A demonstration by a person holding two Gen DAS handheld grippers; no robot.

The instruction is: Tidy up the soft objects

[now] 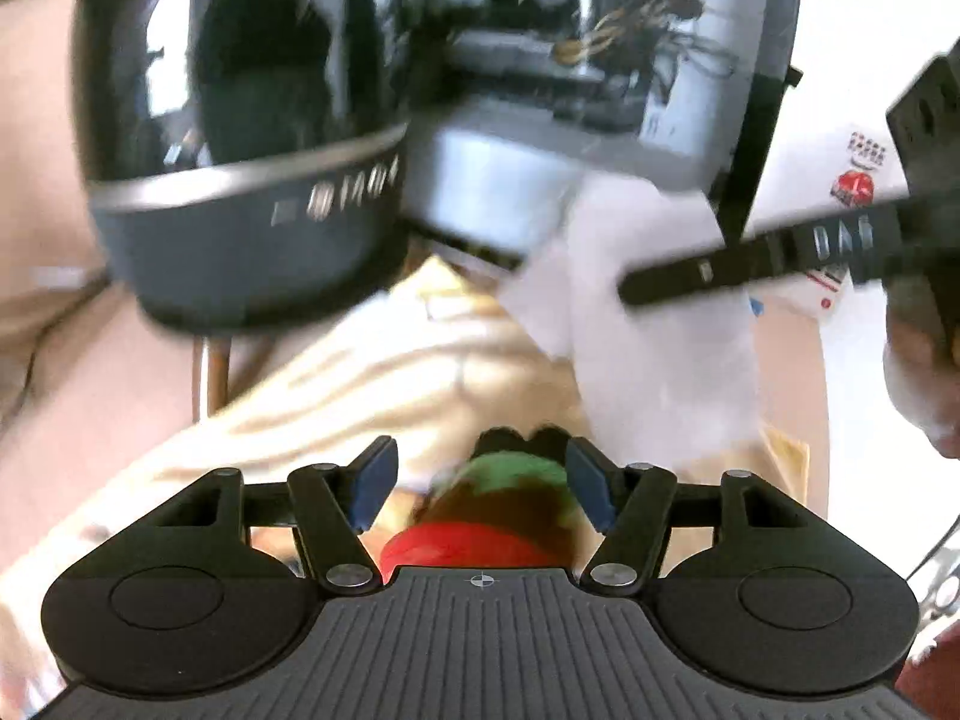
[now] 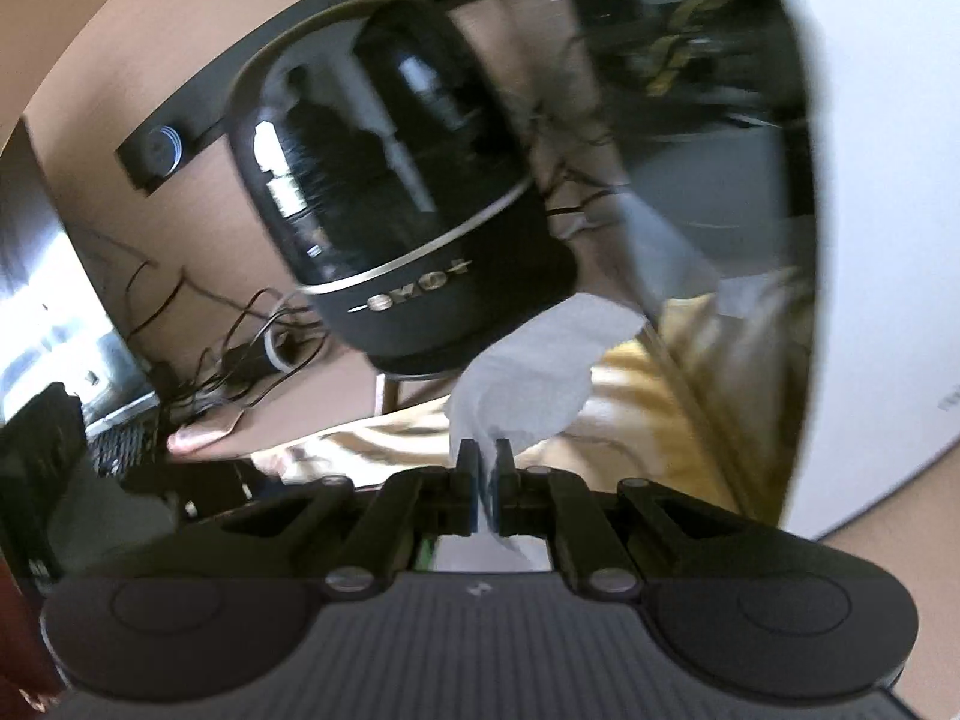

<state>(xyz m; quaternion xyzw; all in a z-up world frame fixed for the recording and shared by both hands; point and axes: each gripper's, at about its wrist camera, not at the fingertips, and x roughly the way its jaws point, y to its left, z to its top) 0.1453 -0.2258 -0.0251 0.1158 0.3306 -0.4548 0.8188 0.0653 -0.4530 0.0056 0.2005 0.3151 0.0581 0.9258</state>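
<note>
My left gripper [image 1: 483, 480] is open, and a soft toy [image 1: 498, 510] in red, brown and green lies between its blue pads [image 1: 375, 480]. Beyond it a cream striped cloth [image 1: 390, 372] is spread over the table. My right gripper [image 2: 489, 480] is shut on a white cloth [image 2: 540, 372], which sticks up crumpled from its fingers above the striped cloth [image 2: 660, 372]. In the left wrist view the same white cloth [image 1: 648, 330] hangs from the right gripper [image 1: 630, 291], which reaches in from the right. Both views are motion-blurred.
A black speaker with a glossy dome [image 1: 240, 180] [image 2: 408, 210] stands just behind the cloths. Tangled cables [image 2: 240, 330] and a keyboard [image 2: 120, 444] lie to the left. A white curved object [image 2: 870, 240] fills the right. A printed white package [image 1: 858, 180] sits at far right.
</note>
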